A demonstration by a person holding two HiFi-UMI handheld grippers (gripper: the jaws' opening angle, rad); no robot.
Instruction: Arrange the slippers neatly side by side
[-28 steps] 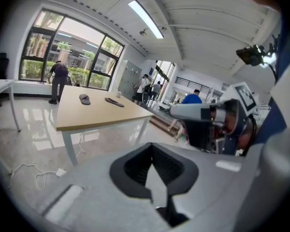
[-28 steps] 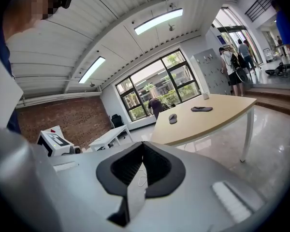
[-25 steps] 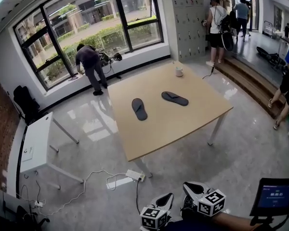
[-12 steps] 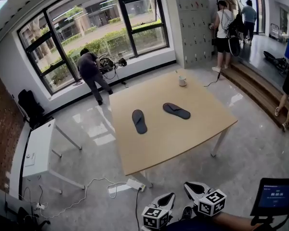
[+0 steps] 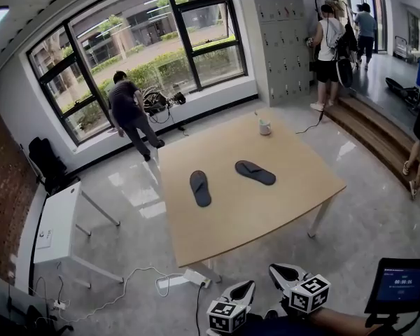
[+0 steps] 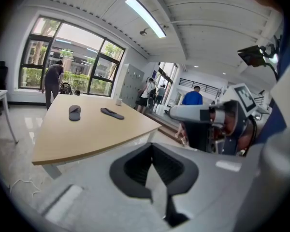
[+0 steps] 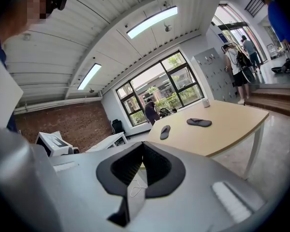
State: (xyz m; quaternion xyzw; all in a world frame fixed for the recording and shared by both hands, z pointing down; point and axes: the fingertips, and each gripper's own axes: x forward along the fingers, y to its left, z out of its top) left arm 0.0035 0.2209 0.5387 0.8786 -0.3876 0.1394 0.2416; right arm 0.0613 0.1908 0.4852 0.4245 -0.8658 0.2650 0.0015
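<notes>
Two dark slippers lie apart on the wooden table [image 5: 266, 215]. One slipper [image 5: 200, 187] points lengthwise toward me, and the other slipper [image 5: 255, 173] lies angled to its right. Both also show far off in the left gripper view [image 6: 74, 112] [image 6: 112, 113] and the right gripper view [image 7: 165, 132] [image 7: 199, 122]. My left gripper [image 5: 239, 290] and right gripper [image 5: 283, 275] hang at the bottom of the head view, well short of the table over the floor. The left gripper [image 6: 152, 145] and the right gripper [image 7: 142, 143] are both shut with nothing between the pads.
A white mug [image 5: 264, 127] stands at the table's far corner. A white side table [image 5: 56, 222] is on the left, with a power strip and cables [image 5: 196, 277] on the floor before the wooden table. A person [image 5: 129, 114] bends by the window; steps [image 5: 367, 128] rise at right.
The table and slippers have slid lower in the head view as I move toward them. Both grippers stay shut. The person at the window has shifted a little.
</notes>
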